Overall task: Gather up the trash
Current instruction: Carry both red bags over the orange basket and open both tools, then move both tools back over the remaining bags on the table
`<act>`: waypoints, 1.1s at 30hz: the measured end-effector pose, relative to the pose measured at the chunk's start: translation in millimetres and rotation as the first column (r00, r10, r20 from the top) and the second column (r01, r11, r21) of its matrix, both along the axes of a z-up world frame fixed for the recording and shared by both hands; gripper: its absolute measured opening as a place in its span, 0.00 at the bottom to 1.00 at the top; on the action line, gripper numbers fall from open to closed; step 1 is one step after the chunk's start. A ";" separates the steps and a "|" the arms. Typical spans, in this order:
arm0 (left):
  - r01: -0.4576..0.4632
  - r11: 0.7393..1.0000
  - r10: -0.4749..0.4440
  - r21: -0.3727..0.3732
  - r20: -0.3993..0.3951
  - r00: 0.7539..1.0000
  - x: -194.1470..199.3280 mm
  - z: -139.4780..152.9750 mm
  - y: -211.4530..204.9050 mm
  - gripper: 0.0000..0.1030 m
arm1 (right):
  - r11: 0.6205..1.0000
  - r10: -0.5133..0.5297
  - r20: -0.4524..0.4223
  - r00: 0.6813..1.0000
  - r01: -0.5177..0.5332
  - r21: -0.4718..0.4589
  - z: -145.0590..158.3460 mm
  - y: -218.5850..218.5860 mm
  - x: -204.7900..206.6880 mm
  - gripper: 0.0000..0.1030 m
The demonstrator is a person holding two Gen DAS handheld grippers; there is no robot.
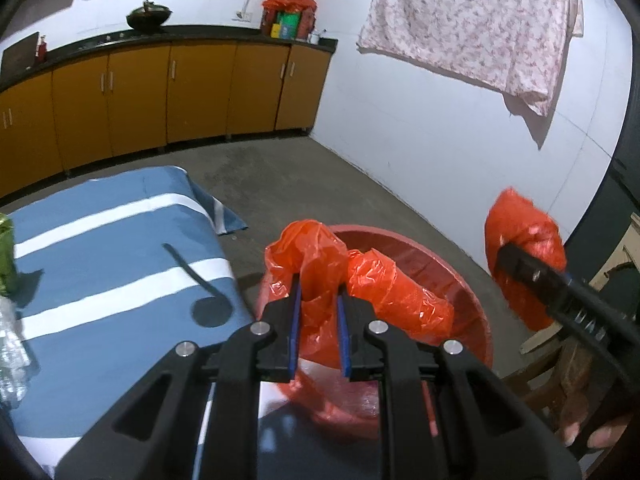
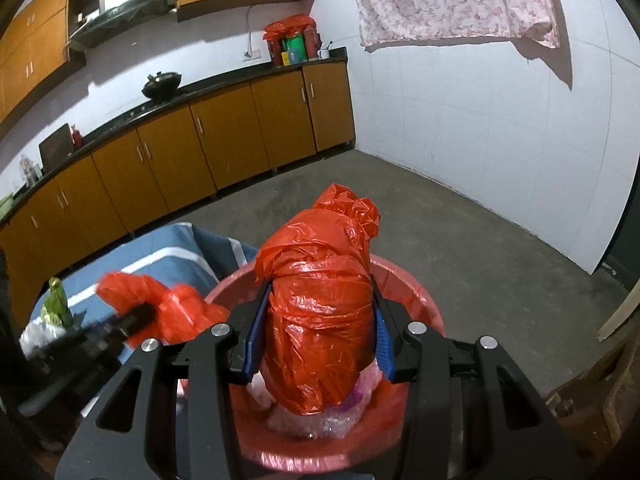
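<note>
Both grippers pinched the red plastic trash bag over the red basin: the left gripper clamped one twisted corner, the right gripper squeezed another bunched corner between its pads.

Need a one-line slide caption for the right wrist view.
Right gripper clamps a bunched red plastic bag above the red bin.

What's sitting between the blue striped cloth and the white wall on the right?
The red bin, lined with the orange-red trash bag, stands on the grey floor between them. Both tools grip bag plastic above it. The left wrist view shows this best.
</note>
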State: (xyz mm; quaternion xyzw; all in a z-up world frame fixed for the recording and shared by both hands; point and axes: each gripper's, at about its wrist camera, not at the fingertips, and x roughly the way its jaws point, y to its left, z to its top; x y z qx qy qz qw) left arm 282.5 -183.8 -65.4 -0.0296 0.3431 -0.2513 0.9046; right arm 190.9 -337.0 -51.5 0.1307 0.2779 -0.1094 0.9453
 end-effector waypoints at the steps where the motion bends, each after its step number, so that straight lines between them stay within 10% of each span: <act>1: 0.005 1.000 -0.005 -0.001 -0.011 1.000 3.1 -4.0 -3.2 0.17 | 1.000 -0.001 0.001 1.000 0.001 0.009 -1.1 -1.3 0.7 0.44; 19: -0.125 0.992 0.126 0.012 -0.005 0.992 -2.5 -10.0 54.9 0.84 | 0.998 -0.058 0.002 0.998 0.058 -0.034 -12.3 6.9 -11.0 0.95; 33: -0.417 0.903 0.399 0.108 0.151 0.904 -72.5 9.4 209.4 0.92 | 0.981 0.166 0.017 0.986 -0.163 -0.104 3.3 123.5 5.9 0.96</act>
